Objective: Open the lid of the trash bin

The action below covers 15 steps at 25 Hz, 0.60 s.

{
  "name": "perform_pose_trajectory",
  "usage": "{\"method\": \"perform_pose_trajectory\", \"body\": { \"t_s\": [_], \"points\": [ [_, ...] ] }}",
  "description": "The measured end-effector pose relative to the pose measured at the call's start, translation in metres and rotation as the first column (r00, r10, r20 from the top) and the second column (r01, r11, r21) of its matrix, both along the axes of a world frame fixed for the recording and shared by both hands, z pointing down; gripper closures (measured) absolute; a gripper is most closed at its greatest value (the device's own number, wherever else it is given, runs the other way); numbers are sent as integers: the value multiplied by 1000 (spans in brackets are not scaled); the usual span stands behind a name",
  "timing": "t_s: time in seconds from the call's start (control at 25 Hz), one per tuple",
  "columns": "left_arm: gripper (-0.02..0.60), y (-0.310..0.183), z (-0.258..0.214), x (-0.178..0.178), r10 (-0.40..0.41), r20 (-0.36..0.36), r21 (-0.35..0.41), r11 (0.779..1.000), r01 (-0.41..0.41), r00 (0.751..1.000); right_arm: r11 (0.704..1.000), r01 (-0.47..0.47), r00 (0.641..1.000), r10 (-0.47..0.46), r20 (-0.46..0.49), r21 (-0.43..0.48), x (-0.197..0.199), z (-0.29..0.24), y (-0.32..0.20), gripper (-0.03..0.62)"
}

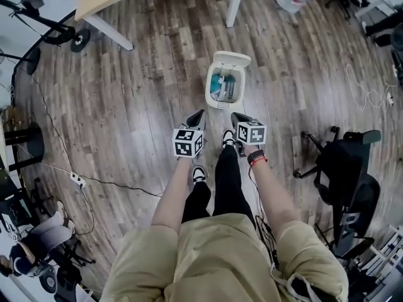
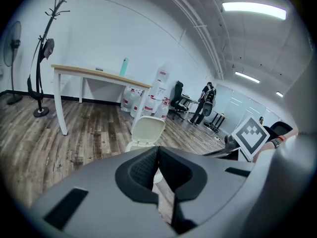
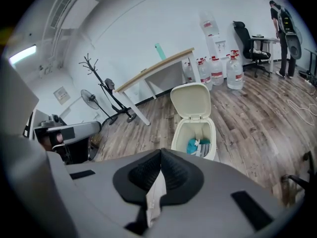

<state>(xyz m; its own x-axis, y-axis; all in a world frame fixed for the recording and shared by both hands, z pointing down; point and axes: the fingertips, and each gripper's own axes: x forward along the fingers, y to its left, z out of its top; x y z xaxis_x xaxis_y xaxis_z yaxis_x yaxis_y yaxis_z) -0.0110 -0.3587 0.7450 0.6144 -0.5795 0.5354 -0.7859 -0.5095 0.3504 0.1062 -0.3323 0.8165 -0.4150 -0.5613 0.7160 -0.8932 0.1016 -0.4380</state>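
The trash bin [image 3: 177,139] is open; its blue rubbish [image 3: 192,146] shows in the right gripper view, not the left; left gripper [image 1: 199,113] and right gripper [image 1: 235,116] hover side by side, jaws together.

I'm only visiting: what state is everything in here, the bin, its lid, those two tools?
lid: swung up, open.
trash bin: upright, with teal and white rubbish inside.
left tool: jaws together, nothing between them.
right tool: jaws together at the tips; a pale strip shows behind them, cannot tell what.
ceiling light: on.
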Motion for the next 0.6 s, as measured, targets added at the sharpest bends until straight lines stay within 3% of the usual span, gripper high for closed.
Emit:
{"method": "perform_pose_trajectory", "body": {
  "t_s": [0.36, 0.6],
  "points": [
    [558, 76, -139, -13, 41, -37, 112, 993, -36, 998, 989, -4, 999, 11, -40, 151, -29, -154, 64, 586],
    [558, 107, -207, -27, 39, -43, 195, 980, -29, 998, 963, -25, 997, 44, -64, 269, -34, -233, 92, 586]
  ]
}}
